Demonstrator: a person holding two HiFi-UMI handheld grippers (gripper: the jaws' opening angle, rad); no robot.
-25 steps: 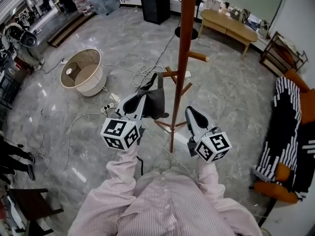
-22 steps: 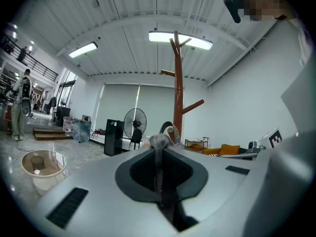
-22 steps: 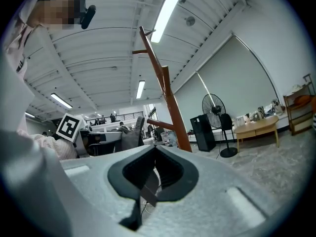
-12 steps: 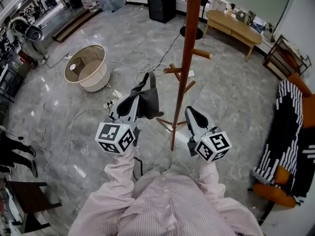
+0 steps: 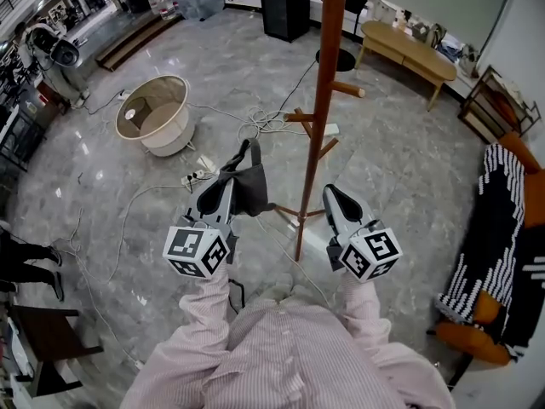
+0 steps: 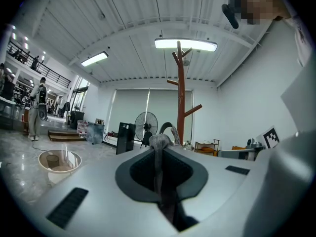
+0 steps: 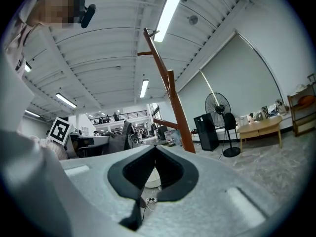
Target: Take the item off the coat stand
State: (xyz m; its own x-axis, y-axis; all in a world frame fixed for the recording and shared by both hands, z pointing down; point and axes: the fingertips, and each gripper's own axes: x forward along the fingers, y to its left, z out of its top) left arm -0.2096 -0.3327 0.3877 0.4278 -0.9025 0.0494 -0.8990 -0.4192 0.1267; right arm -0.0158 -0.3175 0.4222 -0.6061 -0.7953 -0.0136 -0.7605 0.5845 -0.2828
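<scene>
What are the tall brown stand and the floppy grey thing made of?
The coat stand looks like wood: reddish-brown, smooth, with a slight sheen, pegs branching off. The grey item seems to be soft cloth, since it sags in folds.

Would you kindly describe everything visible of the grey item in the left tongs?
The grey item is soft dark grey fabric with a strap-like loop standing up from it; what it is I cannot tell. It hangs limp, pinched in the shut left tongs, clear of the wooden coat stand, left of it in the head view. Nothing else touches it.
</scene>
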